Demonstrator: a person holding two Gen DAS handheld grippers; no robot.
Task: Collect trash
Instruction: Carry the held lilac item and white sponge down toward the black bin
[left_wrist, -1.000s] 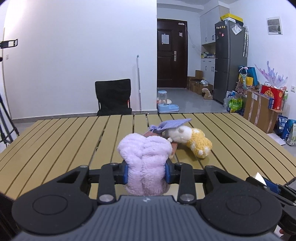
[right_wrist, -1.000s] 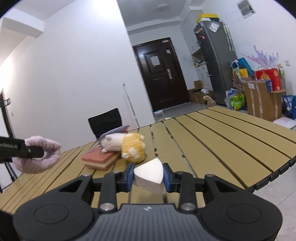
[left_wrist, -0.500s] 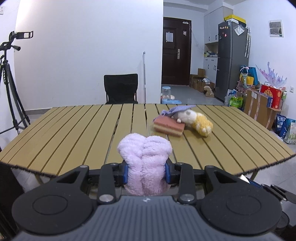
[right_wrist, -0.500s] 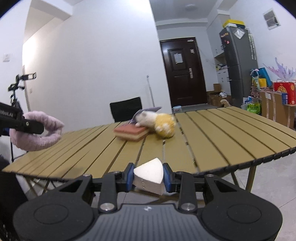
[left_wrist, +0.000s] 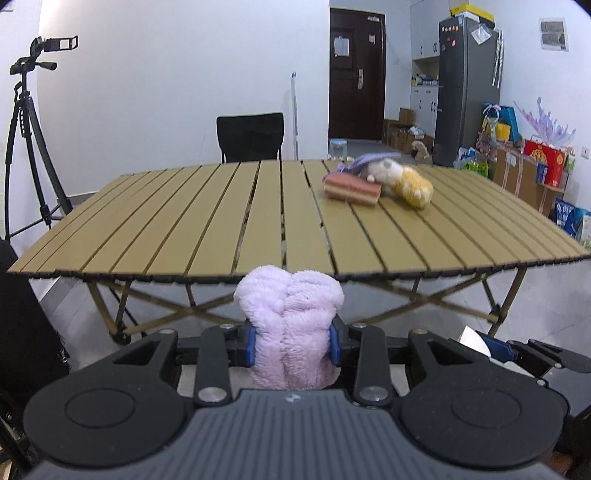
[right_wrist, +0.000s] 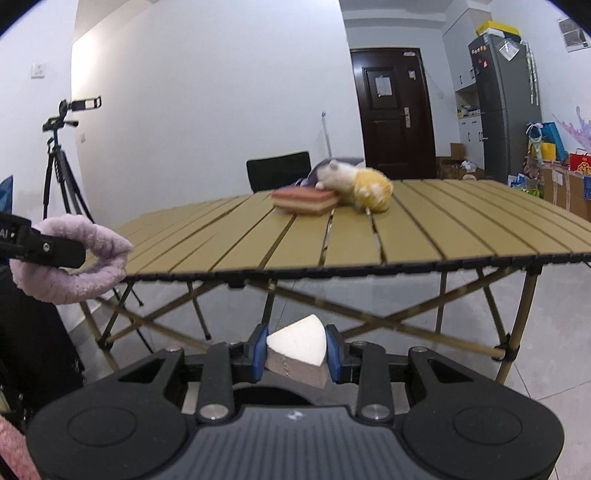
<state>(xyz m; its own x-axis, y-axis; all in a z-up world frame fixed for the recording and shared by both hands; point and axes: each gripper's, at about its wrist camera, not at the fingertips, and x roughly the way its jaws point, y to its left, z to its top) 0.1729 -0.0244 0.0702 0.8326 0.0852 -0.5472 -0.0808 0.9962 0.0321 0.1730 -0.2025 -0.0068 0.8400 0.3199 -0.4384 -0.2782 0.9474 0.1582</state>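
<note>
a fluffy lilac cloth (left_wrist: 291, 325) is clamped by the left gripper (left_wrist: 291, 345), a folded white paper (right_wrist: 297, 347) by the right gripper (right_wrist: 295, 350); the table (left_wrist: 221, 229) lies far ahead.

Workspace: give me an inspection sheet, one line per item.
Surface: slatted table, seen from beyond its near edge.
Job's things: purple fuzzy cloth clamped in the left gripper; white wedge clamped in the right gripper.
Clutter: layered sponge on the table, with a plush toy lying against its right end.
Grippers: both shut on their loads, held off the table, below its top.
Cables: nothing seen.
Surroundings: tripod with camera at left, black chair behind the table, dark door, fridge, boxes and bags at right.
</note>
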